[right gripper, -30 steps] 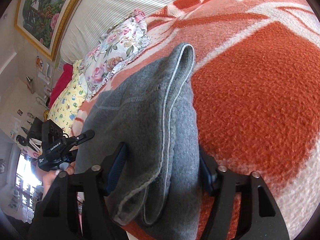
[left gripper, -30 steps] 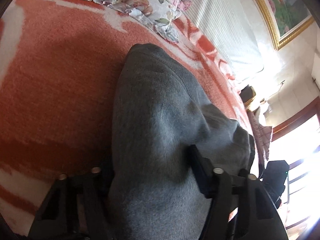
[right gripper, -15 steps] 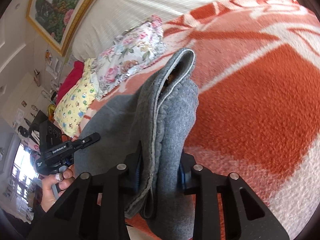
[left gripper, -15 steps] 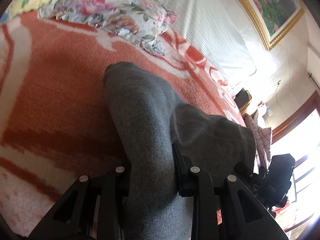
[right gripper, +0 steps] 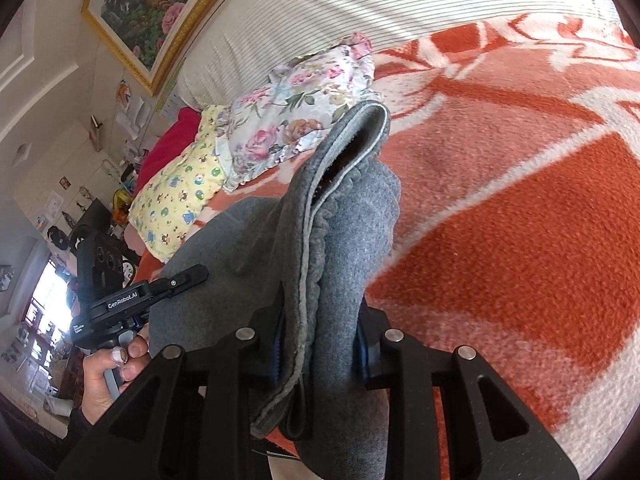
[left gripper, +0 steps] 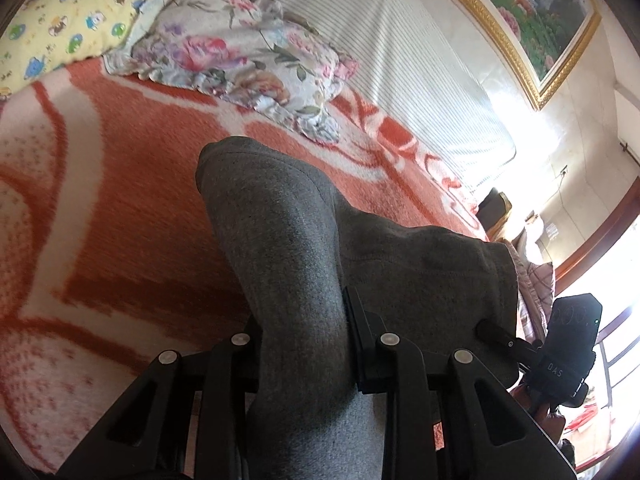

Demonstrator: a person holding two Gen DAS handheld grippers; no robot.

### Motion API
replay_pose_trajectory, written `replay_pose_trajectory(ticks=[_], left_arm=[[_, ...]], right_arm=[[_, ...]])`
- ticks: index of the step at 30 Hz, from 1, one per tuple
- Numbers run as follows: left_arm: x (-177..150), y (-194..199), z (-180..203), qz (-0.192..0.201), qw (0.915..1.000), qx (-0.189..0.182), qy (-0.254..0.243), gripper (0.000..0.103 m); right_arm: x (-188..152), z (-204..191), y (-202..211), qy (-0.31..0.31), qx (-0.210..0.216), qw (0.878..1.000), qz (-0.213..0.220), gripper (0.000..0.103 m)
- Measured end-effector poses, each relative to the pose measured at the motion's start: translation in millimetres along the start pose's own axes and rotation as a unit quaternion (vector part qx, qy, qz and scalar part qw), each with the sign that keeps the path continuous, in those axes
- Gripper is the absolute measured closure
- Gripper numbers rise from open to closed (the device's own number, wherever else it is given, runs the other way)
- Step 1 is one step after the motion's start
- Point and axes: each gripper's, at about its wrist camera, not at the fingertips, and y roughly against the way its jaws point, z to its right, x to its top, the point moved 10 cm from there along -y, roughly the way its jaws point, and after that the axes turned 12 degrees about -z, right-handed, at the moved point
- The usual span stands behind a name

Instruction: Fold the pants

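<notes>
The grey pants [left gripper: 304, 248] hang bunched above the orange-and-white blanket [left gripper: 120, 208], lifted off its surface. The left gripper [left gripper: 304, 344] is clamped on one fold of the fabric; the right gripper [right gripper: 316, 344] is clamped on the hemmed edge. A floral pillow [left gripper: 240, 60] lies at the blanket's far edge.

Bright daylight from a window [left gripper: 612, 344] beyond the left gripper [left gripper: 304, 344] blows out there; fisheye edges curve and darken.
</notes>
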Motion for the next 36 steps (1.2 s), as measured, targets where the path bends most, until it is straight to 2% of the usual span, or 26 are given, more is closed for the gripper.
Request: replay_pose_trajectory(ticks=[9,36], left_arm=[[21.8,8.7,-12.6,0.016,0.9997,0.016,0.001,0.076],[121.5,-19.2,-47.1,0.03,0.9975,0.064,-0.002,0.076]], right_arm=[[22.9,-15.4,-16.2,0.022,0.004,1.0,0.002,0.074],[123.7,-10.6,-85.2,0.03,0.005,1.0,0.001,0.074]])
